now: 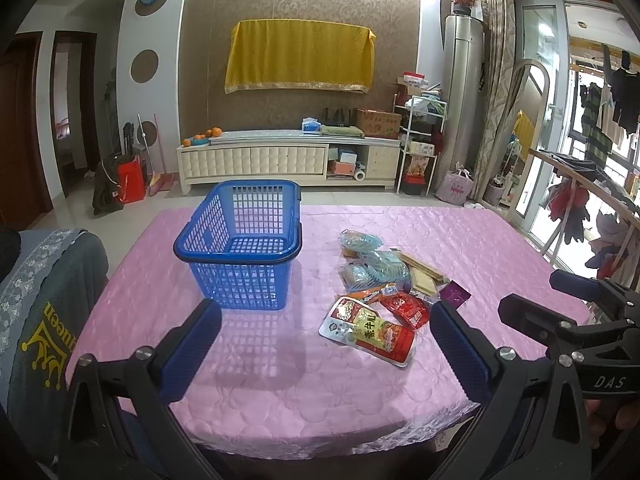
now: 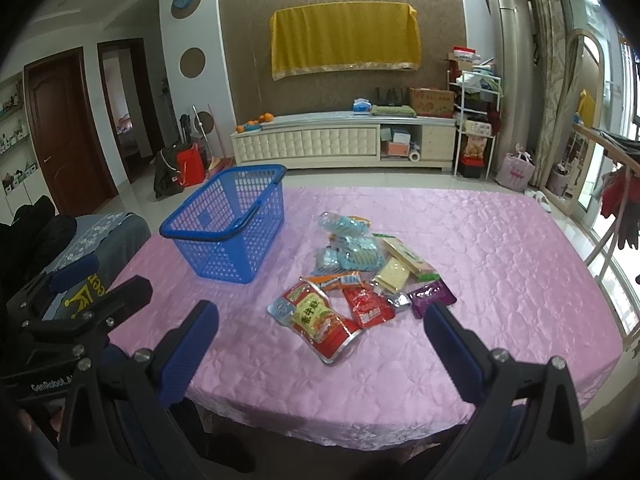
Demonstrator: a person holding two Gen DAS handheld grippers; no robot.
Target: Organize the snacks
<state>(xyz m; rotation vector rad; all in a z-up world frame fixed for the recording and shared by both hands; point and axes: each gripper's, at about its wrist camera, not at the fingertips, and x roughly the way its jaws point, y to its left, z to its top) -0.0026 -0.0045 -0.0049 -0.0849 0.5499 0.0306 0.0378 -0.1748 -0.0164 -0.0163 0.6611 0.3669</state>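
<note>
An empty blue plastic basket stands on the pink tablecloth, left of a heap of snack packets. Nearest in the heap lies a big red and white pouch, with a small red packet, a purple packet, cracker packs and light blue packets behind it. My left gripper hovers open over the near table edge, nothing between its fingers. My right gripper is open too, framing the red pouch from above the near edge.
The pink table has bare cloth to the right and front. A chair with a grey cover stands at the left edge. Beyond the table are a TV cabinet, shelves and a drying rack at right.
</note>
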